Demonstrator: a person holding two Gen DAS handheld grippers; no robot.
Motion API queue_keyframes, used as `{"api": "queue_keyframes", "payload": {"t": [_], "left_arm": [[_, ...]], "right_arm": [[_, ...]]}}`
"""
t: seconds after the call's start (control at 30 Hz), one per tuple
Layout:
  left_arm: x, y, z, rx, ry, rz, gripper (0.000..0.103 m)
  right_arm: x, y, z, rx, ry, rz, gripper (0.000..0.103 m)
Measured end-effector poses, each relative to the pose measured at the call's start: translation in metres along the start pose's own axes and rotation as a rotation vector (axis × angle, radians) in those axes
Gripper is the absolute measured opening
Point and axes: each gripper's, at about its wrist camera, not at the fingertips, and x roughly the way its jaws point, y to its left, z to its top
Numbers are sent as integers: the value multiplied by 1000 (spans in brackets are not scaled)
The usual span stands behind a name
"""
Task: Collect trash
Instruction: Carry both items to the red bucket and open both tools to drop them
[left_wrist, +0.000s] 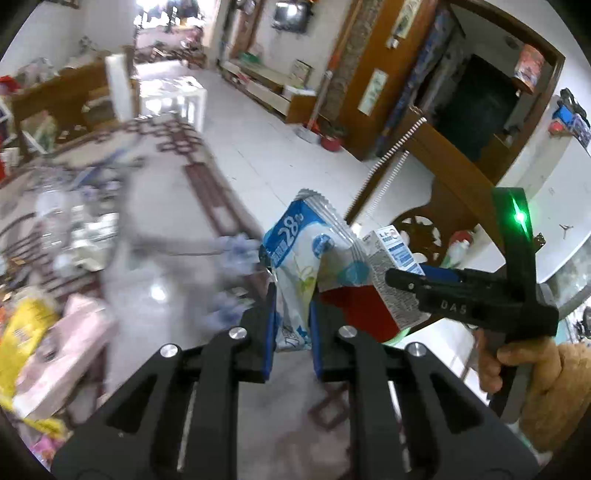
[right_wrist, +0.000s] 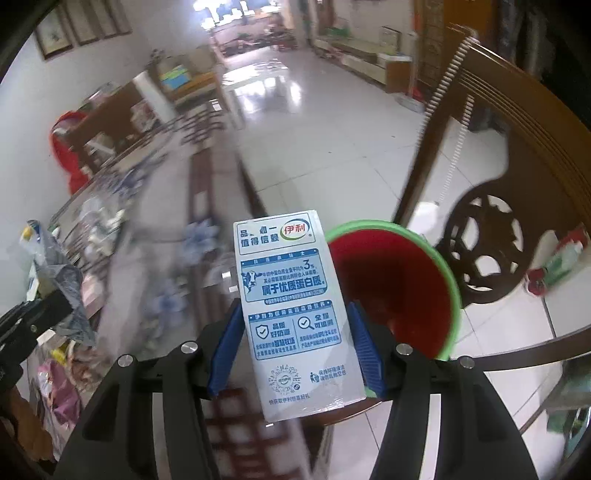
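Red bin (right_wrist: 399, 291) mouth open (green rim); chair (right_wrist: 491, 206) crowds right.

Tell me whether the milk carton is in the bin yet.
Not yet: the right gripper holds the milk carton beside the red bin.

Both views are bright, lit by daylight from the far end of the room, which burns out to white. Glare streaks the glossy floor tiles (right_wrist: 314, 122). The cluttered table (left_wrist: 122, 229) on the left is smeared by motion blur. Fisheye bending curves the chair (right_wrist: 517, 206), and black vignette rings the corners
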Motion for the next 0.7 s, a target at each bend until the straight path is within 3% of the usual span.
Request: {"api": "queue_keyframes", "payload": {"t": [0.17, 0.27, 0.6, 0.67, 0.7], "left_arm": [[39, -29, 20, 52, 23, -34, 15], [60, -48, 27, 88, 42, -46, 15], [110, -97, 36, 209, 98, -110, 16], [115, -104, 37, 234, 97, -107, 23], [117, -106, 37, 243, 91, -102, 37]], "right_arm": [[8, -34, 6, 69, 8, -37, 58], [7, -52, 8, 112, -6, -74, 67], [-19, -99, 5, 239, -76, -200, 68], [-23, -106, 3, 258, -86, -213, 68], [-26, -107, 2, 265, -92, -219, 68]]}}
